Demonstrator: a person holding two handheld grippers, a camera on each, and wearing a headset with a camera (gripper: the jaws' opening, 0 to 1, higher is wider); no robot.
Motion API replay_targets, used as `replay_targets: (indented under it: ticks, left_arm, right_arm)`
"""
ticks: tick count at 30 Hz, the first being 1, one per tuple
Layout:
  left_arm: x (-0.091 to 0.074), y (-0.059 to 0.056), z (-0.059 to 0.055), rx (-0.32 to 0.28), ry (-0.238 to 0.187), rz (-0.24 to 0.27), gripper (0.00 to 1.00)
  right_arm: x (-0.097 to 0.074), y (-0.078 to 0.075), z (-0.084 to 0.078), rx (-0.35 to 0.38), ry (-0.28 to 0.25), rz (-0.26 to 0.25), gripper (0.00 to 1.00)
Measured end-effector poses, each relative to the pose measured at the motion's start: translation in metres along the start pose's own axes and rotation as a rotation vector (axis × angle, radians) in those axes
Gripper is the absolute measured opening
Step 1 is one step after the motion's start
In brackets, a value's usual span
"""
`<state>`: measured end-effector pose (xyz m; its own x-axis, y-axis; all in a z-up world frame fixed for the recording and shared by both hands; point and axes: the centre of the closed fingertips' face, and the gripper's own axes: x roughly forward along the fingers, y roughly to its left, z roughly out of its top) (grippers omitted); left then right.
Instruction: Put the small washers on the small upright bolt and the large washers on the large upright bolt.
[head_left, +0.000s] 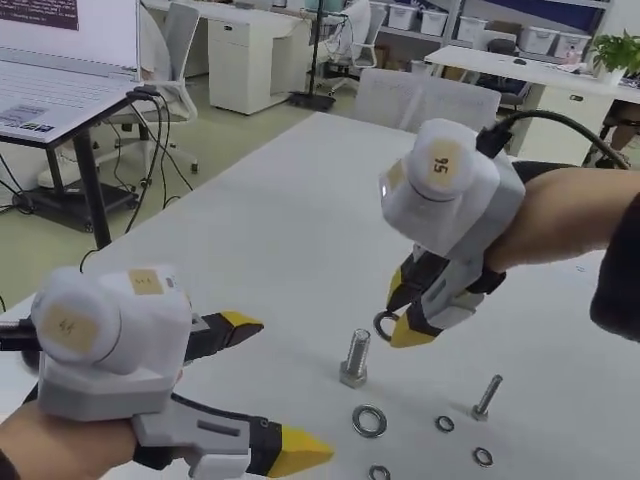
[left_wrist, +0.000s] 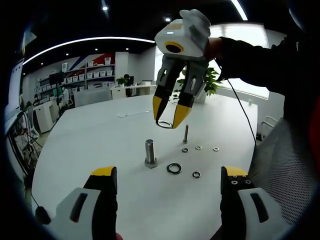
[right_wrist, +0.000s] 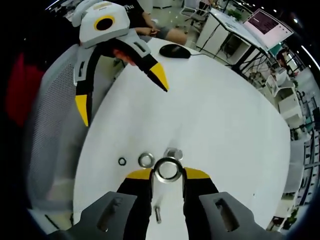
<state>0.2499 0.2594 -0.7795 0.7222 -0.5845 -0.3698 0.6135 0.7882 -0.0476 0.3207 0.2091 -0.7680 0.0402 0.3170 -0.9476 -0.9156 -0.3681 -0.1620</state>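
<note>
My right gripper (head_left: 405, 322) is clenched on a large washer (head_left: 384, 323), a plain steel ring pinched by its rim between the yellow tips. It is held in the air over the table (head_left: 280, 230), near the large bolt (head_left: 355, 358) but clear of it. That bolt stands on its hex head with the threaded shank up, dull grey metal. The small bolt (head_left: 487, 396), thin and threaded, stands to its right, well apart. A second large washer (head_left: 369, 420) lies flat on my side of the large bolt, just beside it. The small washers (head_left: 445, 424) are scattered near it, none touching.

My left gripper (head_left: 275, 388) hangs spread wide with nothing between its tips, left of the bolts. The tabletop is smooth matt white. It runs wide and bare beyond the bolts to its far edge, and its left edge slants past my left gripper. In the right gripper view a grey mesh chair back (right_wrist: 50, 125) sits close to the near edge.
</note>
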Motion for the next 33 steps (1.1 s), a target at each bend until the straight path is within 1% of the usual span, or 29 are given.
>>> replay_targets:
  ticks: [6, 10, 13, 16, 18, 28, 33]
  left_arm:
    - [-0.001, 0.003, 0.000, -0.007, -0.003, 0.013, 0.84]
    - [-0.002, 0.004, 0.000, -0.011, -0.005, 0.018, 0.84]
    - [-0.002, 0.004, 0.000, -0.010, -0.007, 0.020, 0.84]
    - [-0.002, 0.005, -0.001, -0.009, -0.007, 0.022, 0.83]
    - [-0.002, 0.005, 0.000, -0.011, -0.011, 0.021, 0.83]
    - [-0.002, 0.004, -0.001, -0.009, -0.007, 0.020, 0.83]
    - [-0.001, 0.004, 0.000, -0.010, -0.008, 0.023, 0.83]
  right_arm:
    - [0.005, -0.006, 0.005, -0.011, 0.000, 0.006, 0.23]
    - [0.009, -0.009, 0.007, -0.023, 0.011, 0.009, 0.24]
    - [0.014, -0.013, 0.008, -0.022, 0.012, 0.022, 0.24]
    - [0.020, -0.016, 0.008, -0.032, 0.025, 0.031, 0.24]
    - [0.022, -0.016, 0.009, -0.034, 0.027, 0.040, 0.24]
    - [0.036, -0.018, 0.006, -0.048, 0.062, 0.081, 0.24]
    - [0.041, -0.020, 0.003, -0.055, 0.077, 0.089, 0.24]
